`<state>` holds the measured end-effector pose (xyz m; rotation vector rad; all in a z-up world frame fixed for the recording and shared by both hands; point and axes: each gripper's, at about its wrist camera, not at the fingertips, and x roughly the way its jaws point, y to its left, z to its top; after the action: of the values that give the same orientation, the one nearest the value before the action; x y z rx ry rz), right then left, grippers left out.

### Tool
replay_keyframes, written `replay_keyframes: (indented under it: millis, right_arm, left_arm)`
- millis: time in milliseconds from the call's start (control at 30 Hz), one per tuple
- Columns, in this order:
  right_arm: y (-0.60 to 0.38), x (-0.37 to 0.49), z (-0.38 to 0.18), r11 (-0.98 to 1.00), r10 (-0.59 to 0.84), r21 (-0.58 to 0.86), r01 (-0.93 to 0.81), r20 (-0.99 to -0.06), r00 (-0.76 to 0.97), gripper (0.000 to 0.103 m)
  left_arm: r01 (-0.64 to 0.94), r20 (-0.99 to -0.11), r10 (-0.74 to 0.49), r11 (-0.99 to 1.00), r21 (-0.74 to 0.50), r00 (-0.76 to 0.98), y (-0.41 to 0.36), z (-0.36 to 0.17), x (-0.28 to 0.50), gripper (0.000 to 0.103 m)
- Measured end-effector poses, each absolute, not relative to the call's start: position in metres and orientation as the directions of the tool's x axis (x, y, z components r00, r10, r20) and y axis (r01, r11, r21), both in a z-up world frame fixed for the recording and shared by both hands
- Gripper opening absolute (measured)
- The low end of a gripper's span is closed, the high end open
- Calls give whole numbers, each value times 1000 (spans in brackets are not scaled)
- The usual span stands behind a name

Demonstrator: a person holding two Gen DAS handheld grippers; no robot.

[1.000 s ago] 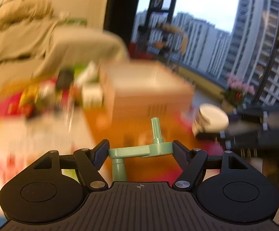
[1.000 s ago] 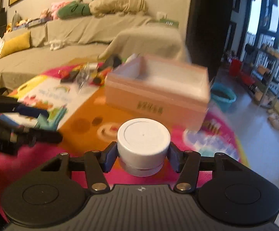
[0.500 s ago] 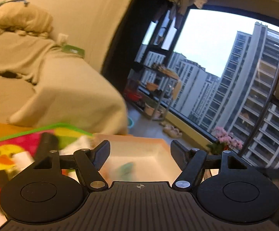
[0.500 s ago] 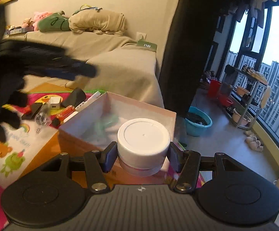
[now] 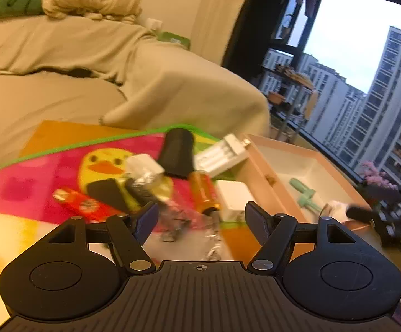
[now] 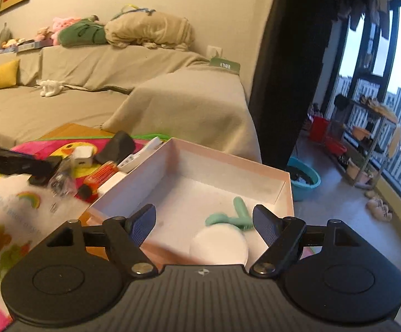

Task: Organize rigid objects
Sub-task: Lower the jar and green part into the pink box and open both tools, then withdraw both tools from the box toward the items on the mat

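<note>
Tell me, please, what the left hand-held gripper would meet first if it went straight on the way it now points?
Probably the crinkled clear wrapper lying between and just ahead of the left hand-held gripper, with the orange tube right behind it. The view is blurred, so depth is uncertain.

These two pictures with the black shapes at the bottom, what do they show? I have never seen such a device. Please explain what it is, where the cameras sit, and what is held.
No robot is here. A person holds a hand tool with a two-finger claw in each hand, and a wide-angle camera on each tool looks forward along the fingers. One picture comes from the left claw, the other from the right claw.

On the colourful mat lies a pile of small things, among them an orange bottle and a black cylinder. Beside them stands an open pink box.

Both claws are open and hold nothing. The right one has just been opening; the white jar now sits below it in the box, near a green plastic part.
</note>
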<state>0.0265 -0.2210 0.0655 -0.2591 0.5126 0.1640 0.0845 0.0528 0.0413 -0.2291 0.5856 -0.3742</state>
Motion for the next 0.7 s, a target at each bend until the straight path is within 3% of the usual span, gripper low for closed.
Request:
replay_keyframes:
  millis: [167,333,400,467,567,700]
  right_arm:
    - [-225,-11,51,958,163,-119,-260,-519,839,78]
    - [-209,-25,27,959,194,-76,-272,-523,830,78]
    - [-201,-28,22,957,201,-81,-278,-505,839,78]
    - [-194,-32,17,949,205,-112,-294,-492,846,78]
    - [-193,-38,17,938,237,-120,-325,-463,854,78]
    - [-198,-30,17,940,261,-73,-334,-477,839,79]
  left_arm:
    - [321,-469,-429,900,-295,772,23,53,114,74]
    - [319,-486,-455,885,-340,746,-2,66,202,71]
    - [259,-539,-394,915,-311,745,-10,66,239,42]
    - [211,-619,-303,952,-220,725,-23,60,267,28]
    - [236,-698,-245,965,-111,673,-38,44,285,25]
    - [377,-716,-263,926,0,646,-53,38,267,12]
